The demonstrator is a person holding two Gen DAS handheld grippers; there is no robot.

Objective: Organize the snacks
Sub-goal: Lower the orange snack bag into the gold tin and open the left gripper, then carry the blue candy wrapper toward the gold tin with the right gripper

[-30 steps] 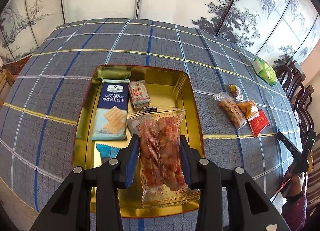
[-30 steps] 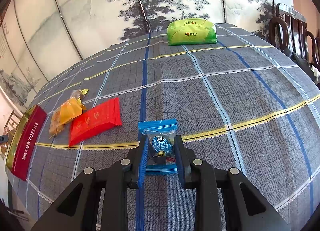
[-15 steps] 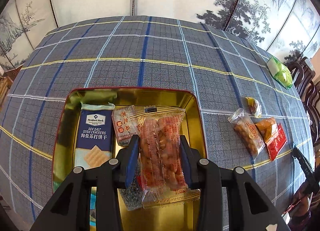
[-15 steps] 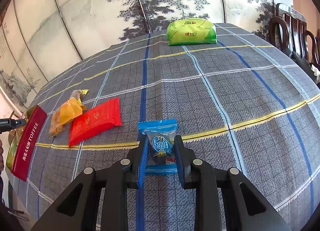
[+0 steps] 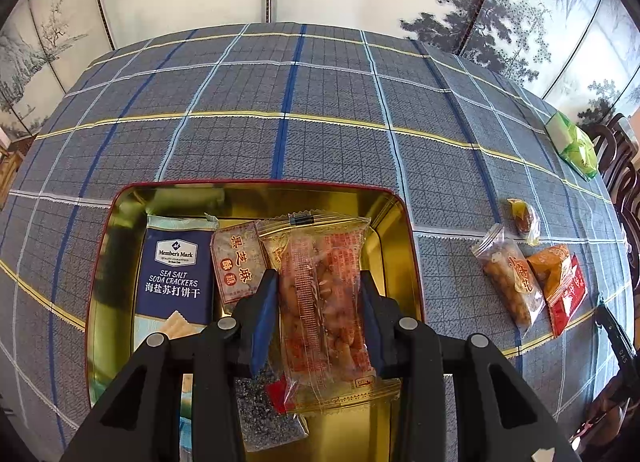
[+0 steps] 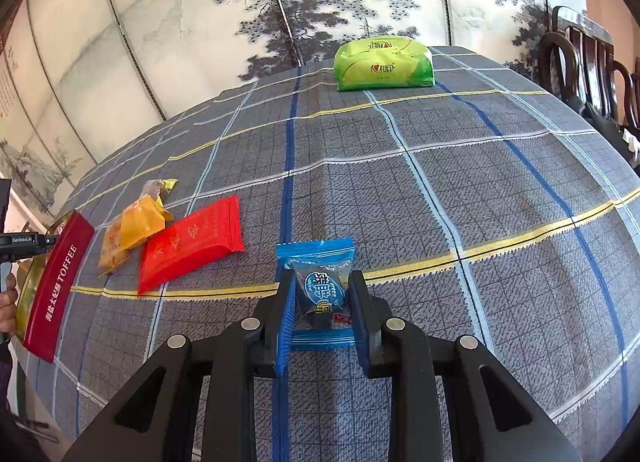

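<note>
A: What changed w/ the left gripper [image 5: 318, 316]?
B: It carried the clear snack pack [image 5: 322, 302] further over the gold tin [image 5: 394, 230]; a sec ago the tin sat further ahead. Jaws clamped on it, pack hangs above the cracker packet [image 5: 176, 274] side. Prob ready to drop.
A: Right gripper [image 6: 322, 312]?
B: Hasn't budged. Pinching the blue candy [image 6: 320, 286], tilted down over the tablecloth [image 6: 440, 182]. Red packet [image 6: 192, 242] etc. not sorted yet.

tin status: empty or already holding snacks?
Holding snacks. In the tin lie a soda cracker pack and a sesame snack; the left gripper holds a clear packet over it.
</note>
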